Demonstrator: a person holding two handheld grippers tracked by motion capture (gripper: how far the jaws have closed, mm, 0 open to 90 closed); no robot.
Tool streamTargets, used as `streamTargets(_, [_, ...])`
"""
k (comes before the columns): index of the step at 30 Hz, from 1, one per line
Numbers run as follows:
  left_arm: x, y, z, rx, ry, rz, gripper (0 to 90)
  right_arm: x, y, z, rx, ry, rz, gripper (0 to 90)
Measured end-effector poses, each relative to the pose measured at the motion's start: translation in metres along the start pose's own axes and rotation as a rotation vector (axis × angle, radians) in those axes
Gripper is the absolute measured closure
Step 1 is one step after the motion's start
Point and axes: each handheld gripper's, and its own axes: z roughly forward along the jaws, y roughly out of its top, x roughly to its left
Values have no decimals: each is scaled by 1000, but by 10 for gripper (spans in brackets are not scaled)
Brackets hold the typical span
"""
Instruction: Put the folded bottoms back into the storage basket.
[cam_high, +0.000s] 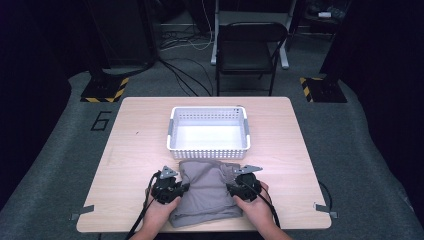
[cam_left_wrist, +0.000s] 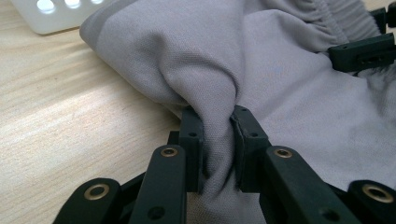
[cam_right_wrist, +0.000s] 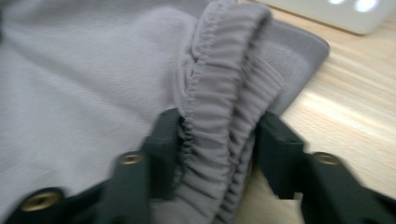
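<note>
Both grippers pinch a folded grey garment on the table.

The grey garment (cam_high: 207, 192) lies just before the white basket (cam_high: 208, 134). The left gripper (cam_left_wrist: 218, 140) clamps a fold at its left edge; the right gripper (cam_right_wrist: 217, 140) has the ribbed elastic waistband (cam_right_wrist: 229, 84) bunched between its jaws, pads pressing it.

Matt grey cloth garment (cam_high: 207, 192), wood-grain table (cam_high: 135, 150)
</note>
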Motion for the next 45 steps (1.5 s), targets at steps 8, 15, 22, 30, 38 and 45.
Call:
streamTargets(8, [-1, 0, 0, -8, -3, -15, 763, -11, 2, 0, 25, 125, 44, 735])
streamTargets(15, [0, 2, -2, -16, -18, -13, 766, -9, 8, -9, -16, 168, 17, 761])
streamTargets(22, [-3, 7, -11, -41, -34, -12, 769, -2, 14, -26, -66, 168, -20, 766])
streamTargets(30, [-4, 19, -28, -80, -52, -9, 788, -4, 22, -43, -100, 181, -7, 770])
streamTargets(38, [-6, 23, -31, -81, -59, 1, 807, -5, 24, -48, -118, 183, -6, 770])
streamTargets(45, [-12, 33, -44, -119, -60, 9, 814, -5, 29, -59, -149, 196, 7, 770])
